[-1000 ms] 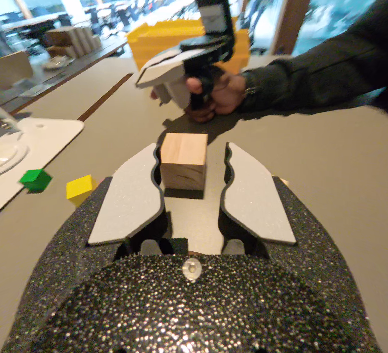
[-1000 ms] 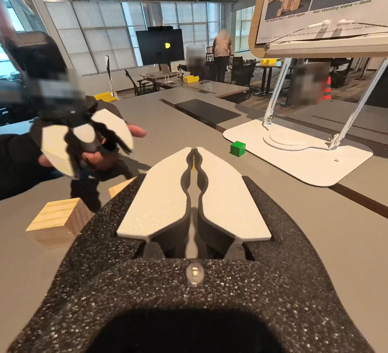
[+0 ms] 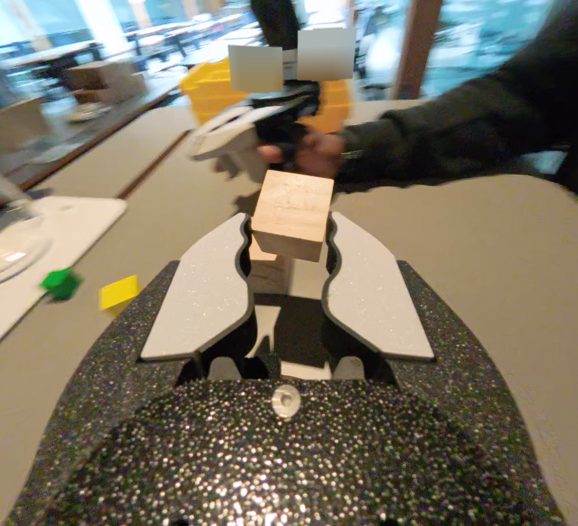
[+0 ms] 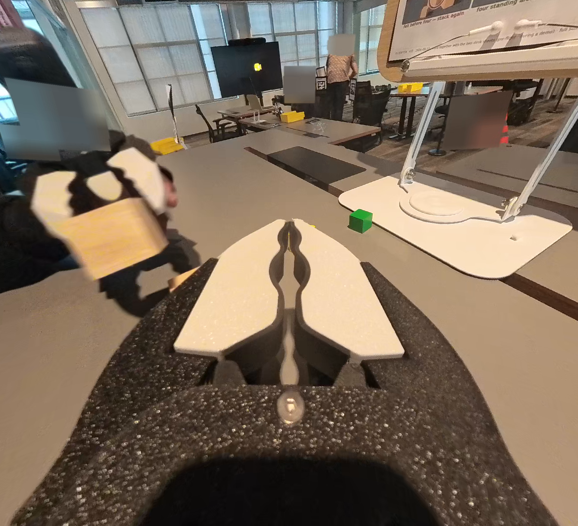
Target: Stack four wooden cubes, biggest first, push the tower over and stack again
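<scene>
Left wrist view shows the left gripper (image 3: 289, 231) clamped on a plain wooden cube (image 3: 292, 218), its two grey fingers (image 3: 212, 279) pressing the cube's side faces. The cube is tilted and lifted clear of the grey bench (image 3: 453, 260), with its dark shadow on the surface below. Just under and behind it part of a second wooden cube (image 3: 266, 256) shows between the fingertips; whether the two touch cannot be told. Toward the left edge of the bench lie a small yellow cube (image 3: 119, 293) and a small green cube (image 3: 59, 282), the green one beside the white base plate (image 3: 78, 220) of a stand. Farther off, blurred, the right gripper (image 3: 219, 142) is held by a hand (image 3: 312, 152) in a dark sleeve.

In the right wrist view the right gripper (image 4: 289, 224) has its fingertips pressed together with nothing between them. A corner of another wooden block (image 4: 183, 279) pokes out beside its black housing. The white base plate carries a tilted board with a printed sheet (image 4: 488, 1).
</scene>
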Tool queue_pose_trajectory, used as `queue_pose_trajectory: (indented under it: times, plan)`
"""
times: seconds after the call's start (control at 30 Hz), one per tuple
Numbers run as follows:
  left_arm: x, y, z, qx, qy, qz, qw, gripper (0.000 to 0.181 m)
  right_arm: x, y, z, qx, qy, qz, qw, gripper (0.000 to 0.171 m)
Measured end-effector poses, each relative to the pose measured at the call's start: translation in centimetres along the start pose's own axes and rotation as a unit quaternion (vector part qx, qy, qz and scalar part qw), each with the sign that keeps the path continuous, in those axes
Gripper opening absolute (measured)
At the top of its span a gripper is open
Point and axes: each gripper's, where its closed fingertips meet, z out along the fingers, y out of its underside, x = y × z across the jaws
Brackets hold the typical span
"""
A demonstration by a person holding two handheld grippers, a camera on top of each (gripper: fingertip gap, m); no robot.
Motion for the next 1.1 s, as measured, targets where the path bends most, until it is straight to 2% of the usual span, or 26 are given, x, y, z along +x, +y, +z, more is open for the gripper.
queue_pose_trajectory:
  times: [0.07,0.1,0.37,0.7,1.1]
  plan:
    - [-2.8,0.3,0.4,-0.042,-0.087,-0.005,0.995,0.045,0.0,-0.1,0.1,0.002,-0.005,0.002,1.000,0.000]
    - [-3.4,0.4,0.7,-0.057,-0.105,0.003,0.993,0.045,0.0,-0.1,0.1,0.002,-0.006,0.004,1.000,0.000]
    - [-4.1,1.6,3.4,-0.163,-0.051,-0.002,0.985,0.045,0.2,-0.1,0.6,0.002,-0.011,0.015,1.000,0.000]
    - [-3.5,1.1,3.4,-0.177,-0.052,-0.015,0.983,0.045,0.3,-0.1,0.8,0.001,-0.015,0.019,1.000,0.000]
    - [-3.0,2.3,4.0,-0.207,-0.048,-0.021,0.977,0.045,0.4,0.0,1.1,-0.001,-0.019,0.024,1.000,0.000]
